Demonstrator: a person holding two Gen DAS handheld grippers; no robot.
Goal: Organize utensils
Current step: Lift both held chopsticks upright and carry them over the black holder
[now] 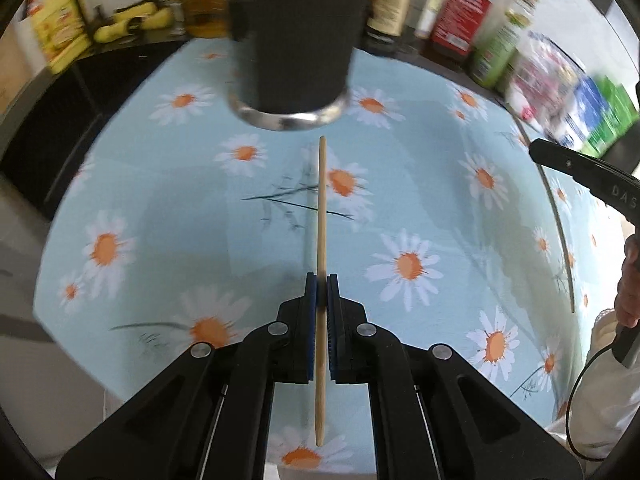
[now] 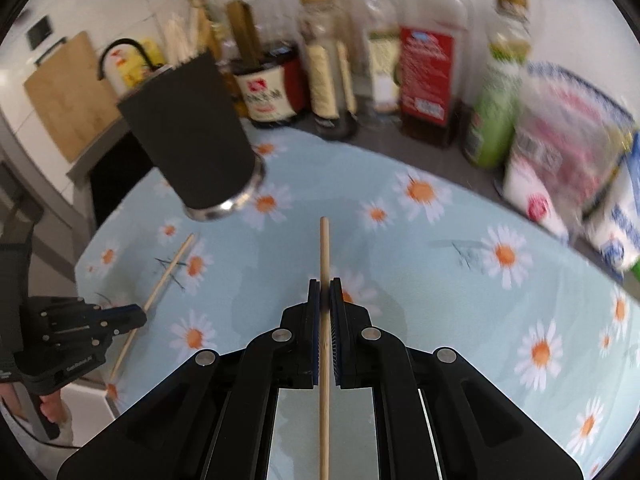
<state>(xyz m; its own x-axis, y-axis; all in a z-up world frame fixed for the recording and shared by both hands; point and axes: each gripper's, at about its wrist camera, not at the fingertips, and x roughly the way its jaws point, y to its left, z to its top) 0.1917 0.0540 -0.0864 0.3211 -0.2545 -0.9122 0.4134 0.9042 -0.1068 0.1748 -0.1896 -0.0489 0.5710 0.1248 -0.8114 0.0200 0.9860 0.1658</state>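
My left gripper [image 1: 322, 280] is shut on a thin wooden chopstick [image 1: 321, 208] that runs straight ahead between its blue pads, its tip just short of a black utensil holder [image 1: 296, 40] with a metal base. My right gripper [image 2: 325, 284] is shut on a second wooden chopstick [image 2: 324, 256], lifted above the daisy-print cloth [image 2: 420, 264]. In the right wrist view the black holder [image 2: 188, 132] stands at the upper left, with the left gripper [image 2: 138, 316] and its chopstick [image 2: 168, 276] below it. The right gripper's finger [image 1: 560, 160] shows at the right edge of the left wrist view.
Sauce and oil bottles [image 2: 428, 72] line the back of the counter, with bags and packets [image 2: 560, 152] at the right. A wooden cutting board [image 2: 68, 96] leans at the far left. A person's hand [image 1: 630, 280] and a cable show at the right.
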